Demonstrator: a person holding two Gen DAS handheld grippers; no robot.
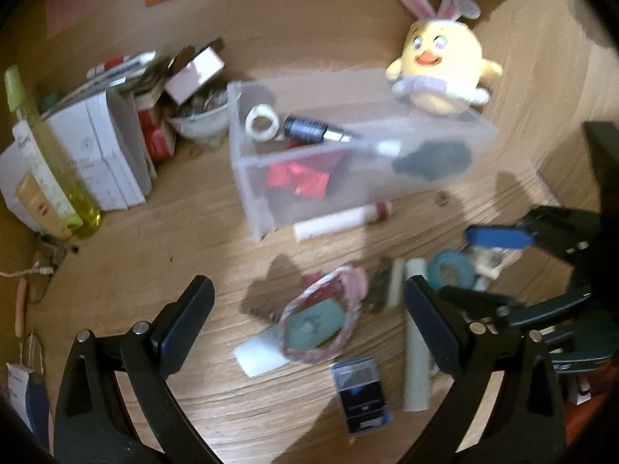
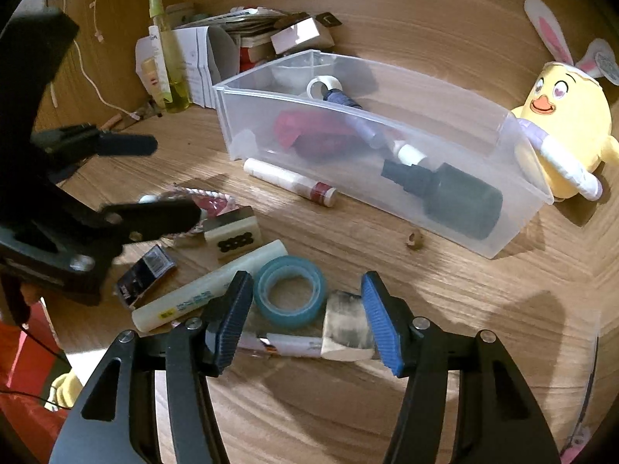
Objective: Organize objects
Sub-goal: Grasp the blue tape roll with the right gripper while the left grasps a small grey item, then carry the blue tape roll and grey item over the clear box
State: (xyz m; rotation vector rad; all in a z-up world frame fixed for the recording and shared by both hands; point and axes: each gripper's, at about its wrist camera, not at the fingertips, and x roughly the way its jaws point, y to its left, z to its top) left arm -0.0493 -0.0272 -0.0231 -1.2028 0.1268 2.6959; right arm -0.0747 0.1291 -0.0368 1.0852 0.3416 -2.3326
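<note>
Blue tape roll [image 2: 289,295] flat on wooden desk [image 2: 445,290], just ahead of right gripper [image 2: 307,309], between its fingertips, nearer the left pad; no pad pressing it. Jaws half open, nothing held. Grey-smudged block [image 2: 346,328] against right pad. Clear bin [image 2: 514,131] farther ahead. Left gripper [image 1: 309,309] wide open, empty, over braided loop [image 1: 321,321].

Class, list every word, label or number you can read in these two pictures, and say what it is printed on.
Nothing can be read with certainty.
Pale tube: coloured print, too blurred.
Small dark box: pale lettering, too small.
White cartons: faint print, unreadable.
Yellow bottle: label blurred.
Tile: black rounded pattern, no letters.
</note>
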